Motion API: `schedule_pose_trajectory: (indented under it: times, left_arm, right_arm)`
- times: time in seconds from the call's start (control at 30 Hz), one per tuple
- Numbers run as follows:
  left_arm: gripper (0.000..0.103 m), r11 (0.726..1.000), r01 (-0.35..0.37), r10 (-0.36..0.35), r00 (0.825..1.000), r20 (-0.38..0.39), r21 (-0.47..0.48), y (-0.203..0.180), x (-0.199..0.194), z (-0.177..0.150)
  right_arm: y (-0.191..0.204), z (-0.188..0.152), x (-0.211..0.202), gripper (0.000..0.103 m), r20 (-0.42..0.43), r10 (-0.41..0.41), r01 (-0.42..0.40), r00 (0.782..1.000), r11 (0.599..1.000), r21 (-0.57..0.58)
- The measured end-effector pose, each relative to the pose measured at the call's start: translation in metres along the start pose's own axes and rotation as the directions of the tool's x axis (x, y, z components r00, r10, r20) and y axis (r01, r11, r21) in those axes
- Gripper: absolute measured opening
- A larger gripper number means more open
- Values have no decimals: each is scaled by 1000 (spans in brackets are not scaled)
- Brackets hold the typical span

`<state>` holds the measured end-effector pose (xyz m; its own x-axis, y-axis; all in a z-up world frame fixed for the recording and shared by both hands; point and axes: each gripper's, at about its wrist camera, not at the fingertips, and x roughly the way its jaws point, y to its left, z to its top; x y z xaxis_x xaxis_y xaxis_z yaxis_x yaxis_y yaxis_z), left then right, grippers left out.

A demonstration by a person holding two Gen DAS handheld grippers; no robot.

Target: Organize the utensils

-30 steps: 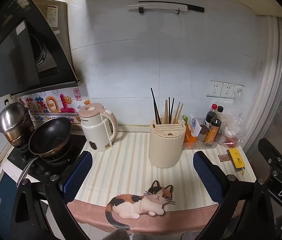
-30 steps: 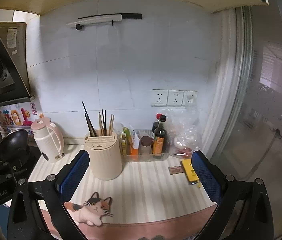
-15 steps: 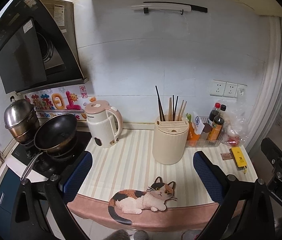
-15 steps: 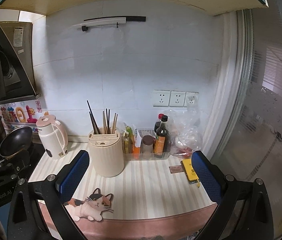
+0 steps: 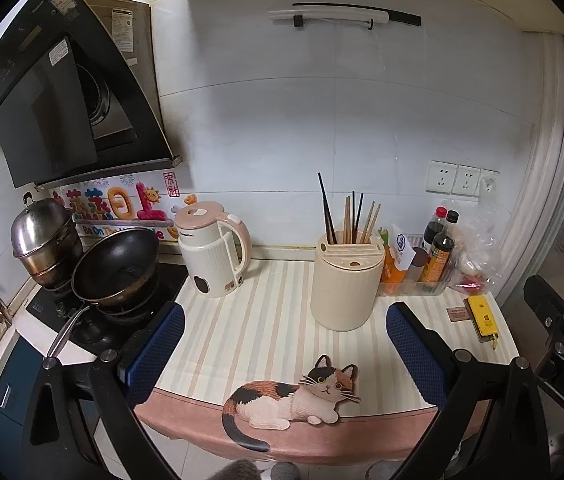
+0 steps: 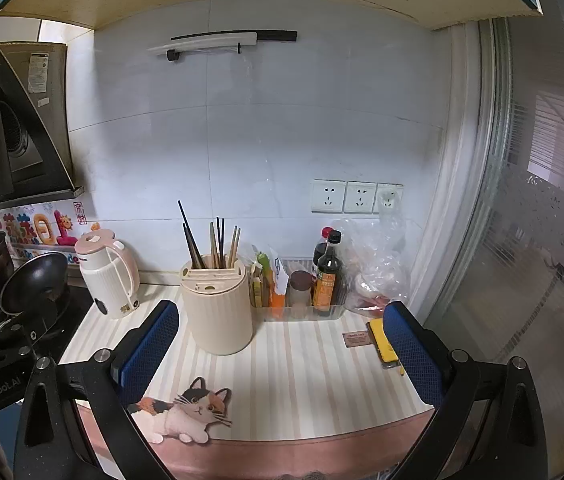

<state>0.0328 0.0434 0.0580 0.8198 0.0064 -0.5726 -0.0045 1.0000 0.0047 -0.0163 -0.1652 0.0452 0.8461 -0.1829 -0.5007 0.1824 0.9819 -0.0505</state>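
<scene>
A cream utensil holder point(image 5: 344, 284) stands on the striped counter, with several chopsticks point(image 5: 352, 218) upright in it. It also shows in the right wrist view point(image 6: 218, 310) with the chopsticks point(image 6: 214, 246). My left gripper point(image 5: 284, 350) is open and empty, held back from the counter's front edge. My right gripper point(image 6: 282, 350) is open and empty, also in front of the counter. Part of the right gripper's body shows at the right edge of the left wrist view point(image 5: 562, 344).
A pink-and-white kettle point(image 5: 214, 254) stands left of the holder. A wok point(image 5: 116, 266) and steel pot point(image 5: 44, 236) sit on the stove. A clear tray of bottles point(image 5: 422, 272) and a plastic bag are at the right. A yellow item point(image 5: 482, 318) and a cat mat point(image 5: 294, 398) lie on the counter.
Both grippers have drawn back and risen slightly, so the counter sits lower and smaller in view. Both stay open and empty. Nothing on the counter has moved.
</scene>
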Motion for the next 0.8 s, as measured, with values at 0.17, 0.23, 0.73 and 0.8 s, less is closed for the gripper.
schedule_pose_trajectory:
  times: [0.17,0.23,0.73,0.8]
  left_arm:
    - [103,1000,-2,2,1000,-2,-1,2,0,1]
    - [103,1000,-4,4,1000,-4,-1,2,1,1]
    - [103,1000,-5,5,1000,7,-11,9,0,0]
    - [103,1000,-8,8,1000,9,-15,9,-1,-1]
  right_arm:
    - [2,-1,0,103,-5,4,-4,1000,1000,1]
    - [3,0,-1,103,-4,5,-5,1000,1000,-1]
    - [9,2,-1,103,-13,13,-13,1000,1000,-8]
    - [10,2,-1,103,-14,14,-14,1000,1000,-9]
